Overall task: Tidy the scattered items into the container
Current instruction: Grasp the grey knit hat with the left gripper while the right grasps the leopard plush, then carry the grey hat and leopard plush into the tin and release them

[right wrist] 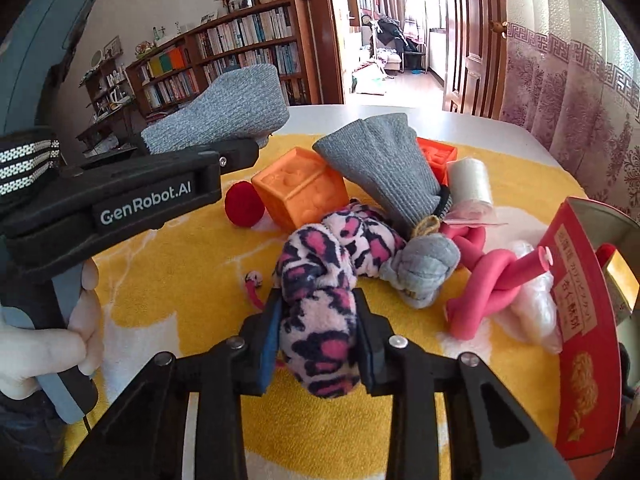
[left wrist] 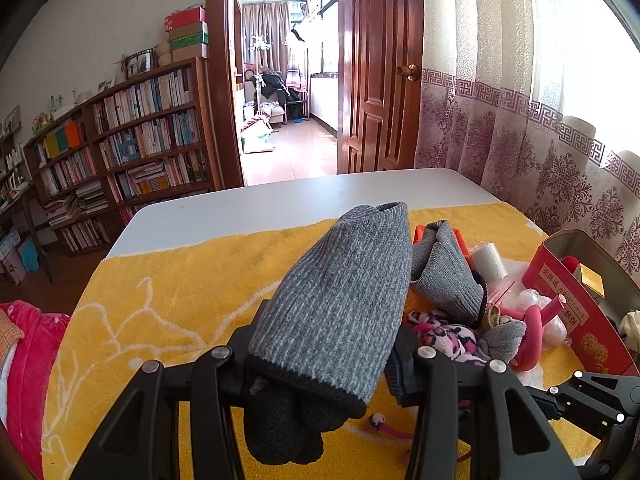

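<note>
My left gripper (left wrist: 320, 356) is shut on a grey knitted glove (left wrist: 340, 288) and holds it above the yellow towel (left wrist: 168, 300); the glove also shows in the right wrist view (right wrist: 224, 120). My right gripper (right wrist: 318, 320) is shut on a pink leopard-print fleece sock (right wrist: 320, 280) that lies in the pile. The red tin container (right wrist: 580, 320) stands open at the right, also in the left wrist view (left wrist: 568, 280). A second grey glove (right wrist: 384, 168) lies on the pile.
On the towel lie an orange block (right wrist: 300, 192), a red ball (right wrist: 244, 204), a grey knotted sock (right wrist: 424, 268), a pink foam twist (right wrist: 488, 276), a white roll (right wrist: 468, 180) and clear plastic bags (right wrist: 536, 312). Curtains hang at the right.
</note>
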